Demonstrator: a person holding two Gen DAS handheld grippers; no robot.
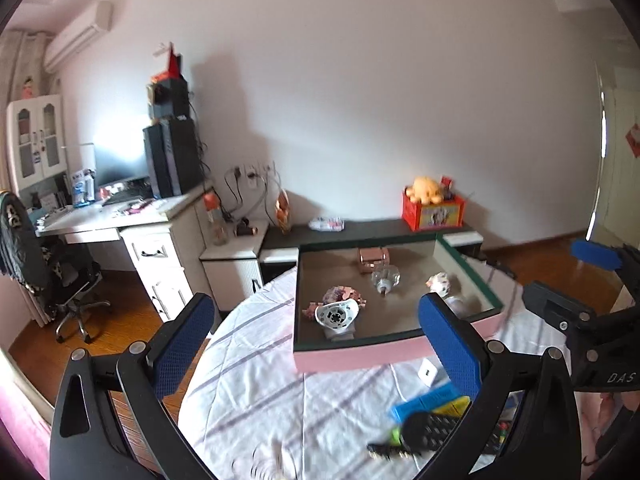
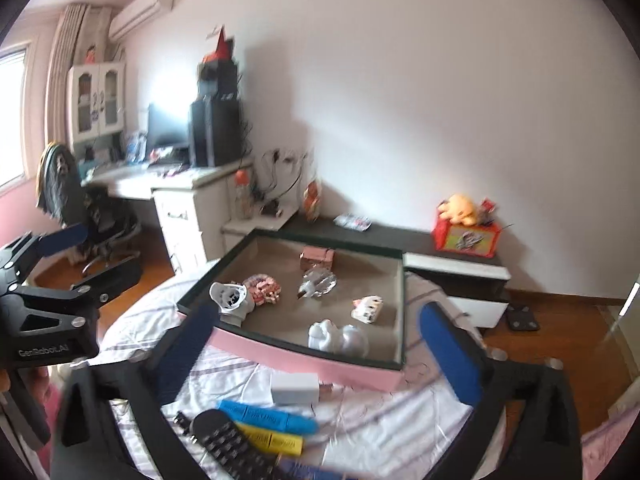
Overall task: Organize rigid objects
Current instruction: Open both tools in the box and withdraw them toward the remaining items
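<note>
A pink-walled tray (image 1: 360, 354) (image 2: 300, 360) with a dark rim lies on the bed. In it are a white round device (image 1: 336, 314) (image 2: 230, 298), a pink cluster (image 2: 262, 288), a crystal bottle (image 1: 385, 278) (image 2: 318, 282), a rose-gold box (image 1: 373, 258), a small figurine (image 2: 368, 306) and a white figurine (image 2: 338, 338). In front of the tray lie a white block (image 2: 294, 388), a blue bar (image 2: 268, 416), a yellow bar (image 2: 272, 438) and a black keypad (image 2: 228, 448). My left gripper (image 1: 316, 344) and right gripper (image 2: 318, 352) hover above the bed, both open and holding nothing.
The bed sheet (image 1: 256, 360) is white with grey stripes. Behind the tray runs a low dark cabinet (image 1: 372, 228) bearing a red box with a plush toy (image 1: 430, 204). A white desk (image 1: 120, 220) and an office chair (image 1: 68, 280) stand at the left on a wooden floor.
</note>
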